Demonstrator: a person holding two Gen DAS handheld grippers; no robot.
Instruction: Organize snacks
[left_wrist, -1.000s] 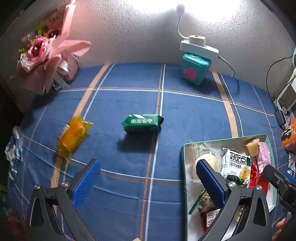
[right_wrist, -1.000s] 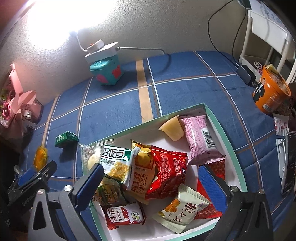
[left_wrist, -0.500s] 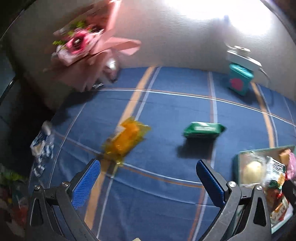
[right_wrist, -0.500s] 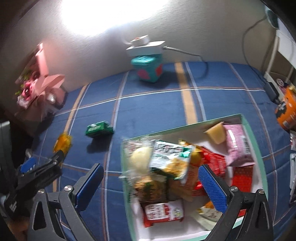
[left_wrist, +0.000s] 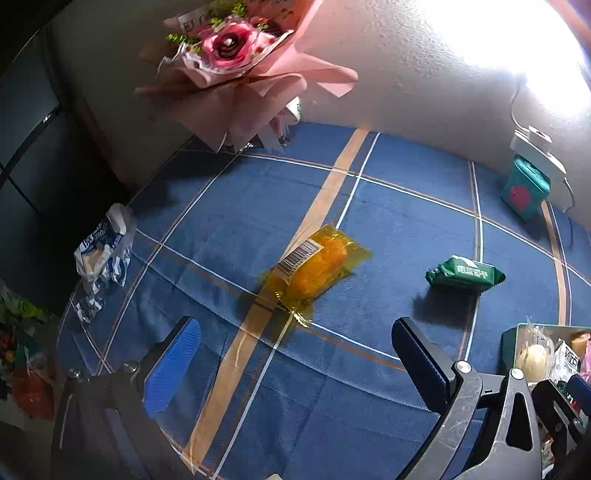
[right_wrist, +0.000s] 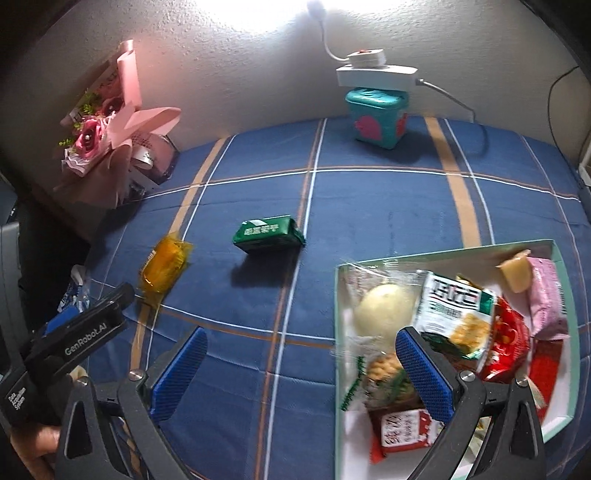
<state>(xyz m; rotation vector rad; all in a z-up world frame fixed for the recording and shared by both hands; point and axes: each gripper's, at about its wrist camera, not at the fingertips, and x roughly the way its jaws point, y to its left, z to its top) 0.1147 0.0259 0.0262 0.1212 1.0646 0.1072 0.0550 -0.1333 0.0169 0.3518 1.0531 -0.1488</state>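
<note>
An orange see-through snack packet with a barcode lies on the blue checked cloth, just ahead of my left gripper, which is open and empty. A green snack pack lies to its right. From the right wrist the same orange packet and green pack show at left and centre. My right gripper is open and empty, its right finger over the edge of the pale green tray, which holds several snack packets.
A pink flower bouquet stands at the back left by the wall. A teal tin with a white power strip on top sits at the back. A blue-white wrapper lies at the cloth's left edge.
Both grippers have swung left. The orange packet now lies straight ahead of the left gripper, and the tray has slid to the right side of both views. Both stay open.
</note>
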